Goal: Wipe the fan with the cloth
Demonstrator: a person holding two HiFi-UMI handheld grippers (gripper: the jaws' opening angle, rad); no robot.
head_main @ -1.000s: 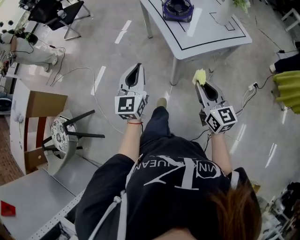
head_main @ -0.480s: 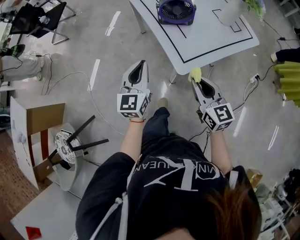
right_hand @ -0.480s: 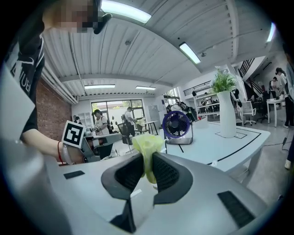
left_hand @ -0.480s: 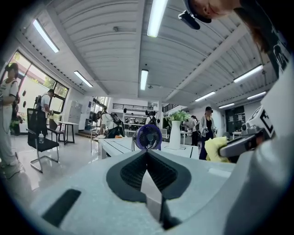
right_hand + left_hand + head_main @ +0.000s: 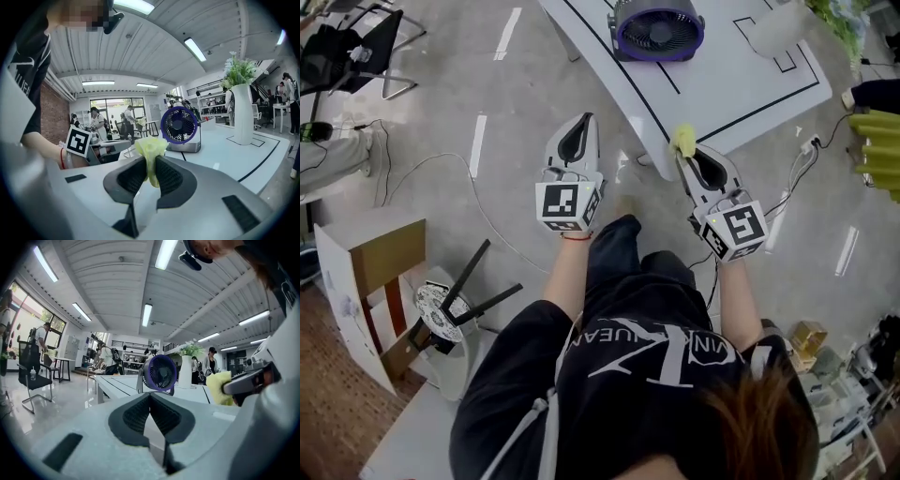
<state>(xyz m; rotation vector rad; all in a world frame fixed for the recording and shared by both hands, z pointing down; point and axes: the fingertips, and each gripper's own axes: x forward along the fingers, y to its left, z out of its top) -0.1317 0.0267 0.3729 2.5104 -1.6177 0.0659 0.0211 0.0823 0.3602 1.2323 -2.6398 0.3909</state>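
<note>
cloth (image 5: 149, 146) pinched in right claw (image 5: 150, 164), fan (image 5: 180, 124) ahead on table (image 5: 243, 157)

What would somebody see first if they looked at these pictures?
Probably the purple fan, standing on the white table just ahead of the person. Next comes the bright yellow cloth pinched in the right gripper, which points toward the fan. The left gripper beside it is shut with nothing in it.

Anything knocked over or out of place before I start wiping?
The fan stands upright on the table. Off to the left, a stool lies tipped on the floor beside a cardboard box, its legs sticking out sideways.
</note>
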